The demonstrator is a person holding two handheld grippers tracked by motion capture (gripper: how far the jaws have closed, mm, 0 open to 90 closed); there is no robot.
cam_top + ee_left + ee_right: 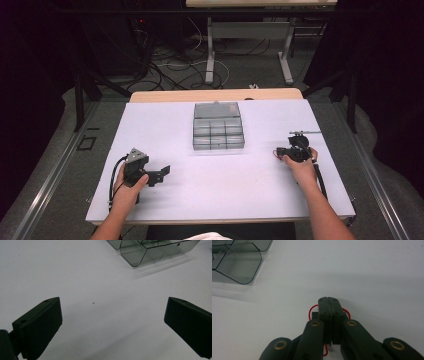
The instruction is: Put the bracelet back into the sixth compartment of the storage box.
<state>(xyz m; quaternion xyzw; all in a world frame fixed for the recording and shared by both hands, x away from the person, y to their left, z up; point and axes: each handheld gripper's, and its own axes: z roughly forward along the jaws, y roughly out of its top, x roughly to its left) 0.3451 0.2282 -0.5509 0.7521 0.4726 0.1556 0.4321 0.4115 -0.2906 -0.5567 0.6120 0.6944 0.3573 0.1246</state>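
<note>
A clear grey compartment box [218, 127] stands at the middle back of the white table [225, 195]; its lid section lies open behind it. One corner of the box [150, 252] shows in the left gripper view, another corner [237, 265] in the right gripper view. My left gripper [162, 172] rests at the front left, pointing right, open with nothing between its pads [112, 322]. My right gripper [281, 153] lies at the right, pointing left toward the box, shut [328, 300]. A thin red wire [312, 310] loops beside its jaws; whether it is pinched I cannot tell.
A small black metal part [303, 133] lies just beyond the right gripper. A strip of bare wood [215, 95] runs along the table's far edge. Beyond it are floor cables [170, 65] and the legs of another desk [210, 55]. Dark curtains close both sides.
</note>
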